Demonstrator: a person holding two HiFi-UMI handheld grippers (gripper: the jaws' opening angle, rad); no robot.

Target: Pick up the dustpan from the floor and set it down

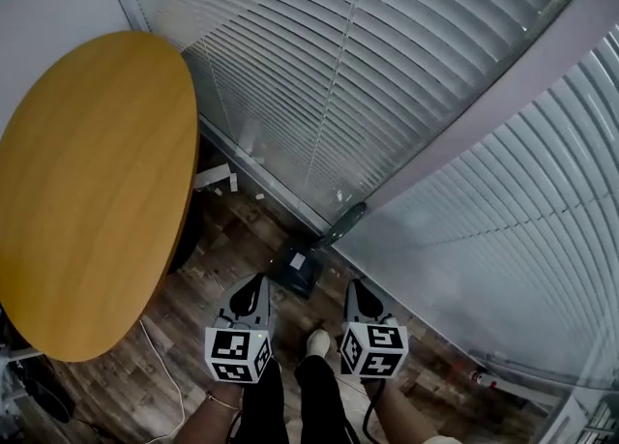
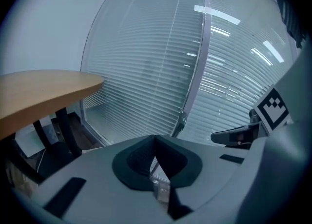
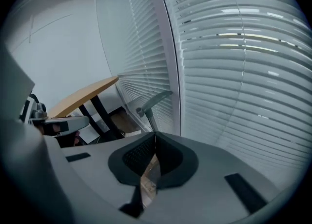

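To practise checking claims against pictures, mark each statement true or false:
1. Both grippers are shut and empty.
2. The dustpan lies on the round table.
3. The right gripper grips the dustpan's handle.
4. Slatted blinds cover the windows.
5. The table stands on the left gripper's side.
1. True. The left gripper and the right gripper have their jaws together, with nothing between them.
2. False. The dustpan sits on the floor in the corner under the blinds, beside the round table.
3. False. The handle stands ahead of the right gripper, apart from it.
4. True.
5. True.
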